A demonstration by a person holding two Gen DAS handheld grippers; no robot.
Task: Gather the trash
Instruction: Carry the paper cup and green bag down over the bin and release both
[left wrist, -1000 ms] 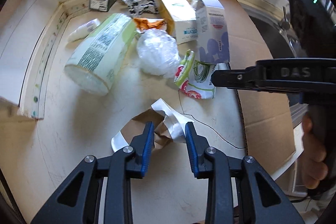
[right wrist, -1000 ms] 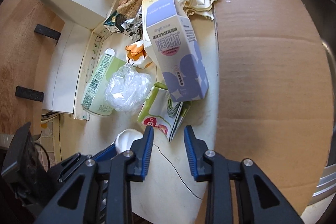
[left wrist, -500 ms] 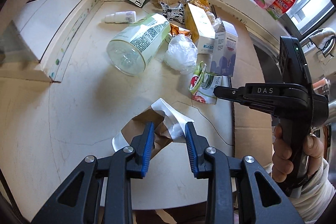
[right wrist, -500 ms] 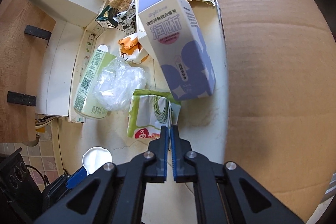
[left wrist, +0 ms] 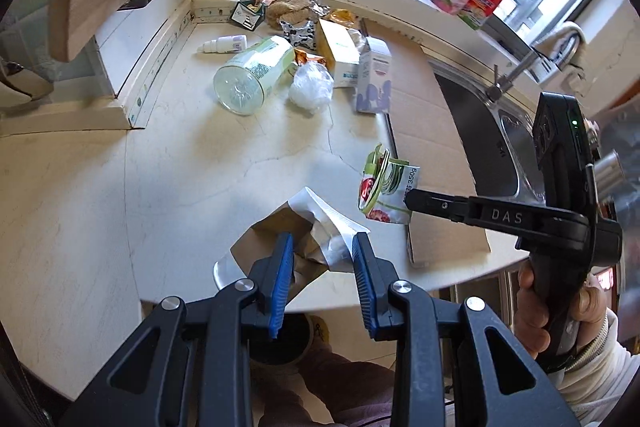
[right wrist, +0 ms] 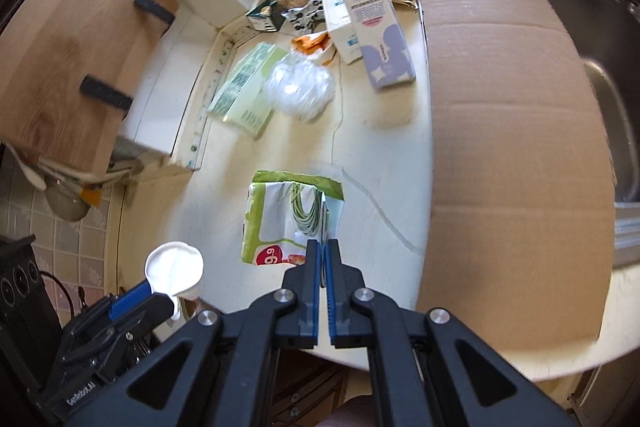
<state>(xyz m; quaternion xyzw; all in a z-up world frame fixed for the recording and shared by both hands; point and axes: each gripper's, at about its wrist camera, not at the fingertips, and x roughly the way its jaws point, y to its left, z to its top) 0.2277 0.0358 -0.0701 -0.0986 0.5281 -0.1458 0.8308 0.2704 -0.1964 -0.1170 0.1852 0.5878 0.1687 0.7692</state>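
Note:
My left gripper (left wrist: 322, 249) is shut on a crumpled brown and white paper cup (left wrist: 298, 227) and holds it above the counter's front edge. The cup's white rim shows in the right wrist view (right wrist: 174, 265). My right gripper (right wrist: 323, 245) is shut on the edge of a green and white food packet (right wrist: 290, 217), lifted off the counter; the packet also shows in the left wrist view (left wrist: 386, 189). More trash lies at the back: a green-labelled bottle (left wrist: 254, 75), a clear plastic wad (left wrist: 311, 87) and a purple carton (left wrist: 374, 75).
A cardboard sheet (right wrist: 512, 115) covers the counter's right side, beside a steel sink (left wrist: 492, 131) with a tap. A small white bottle (left wrist: 224, 45), a cream box (left wrist: 338, 53) and wrappers crowd the back corner. A dark bin opening (left wrist: 280, 343) sits below the counter edge.
My right gripper closed on the green packet and lifted it back from the pile. Both grippers pulled back and up from the counter; the left still holds the cup.

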